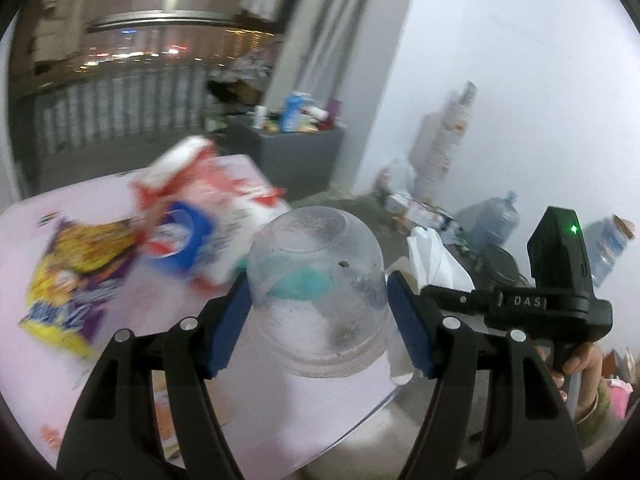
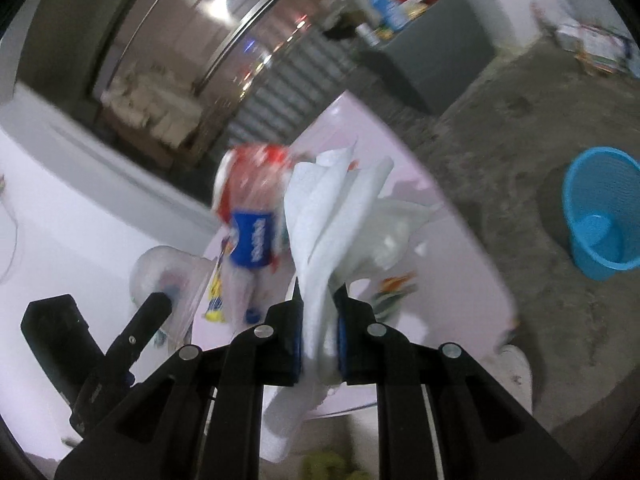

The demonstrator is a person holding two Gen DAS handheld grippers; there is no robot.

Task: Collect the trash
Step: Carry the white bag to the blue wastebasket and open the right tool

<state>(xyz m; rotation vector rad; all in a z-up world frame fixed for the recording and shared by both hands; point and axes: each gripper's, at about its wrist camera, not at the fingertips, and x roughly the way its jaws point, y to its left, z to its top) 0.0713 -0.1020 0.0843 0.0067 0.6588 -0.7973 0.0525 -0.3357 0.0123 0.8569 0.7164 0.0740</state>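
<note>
My left gripper has its blue pads on both sides of an upturned clear plastic cup, gripped over the pink table. A yellow-purple snack wrapper and a red, white and blue wrapper lie on the table behind it. My right gripper is shut on a crumpled white paper towel held above the table's edge. The right gripper also shows at the right of the left wrist view, and the cup shows at the left of the right wrist view.
A blue plastic basket stands on the concrete floor to the right of the table. A grey cabinet with clutter on top is behind. Water jugs and litter lie along the white wall.
</note>
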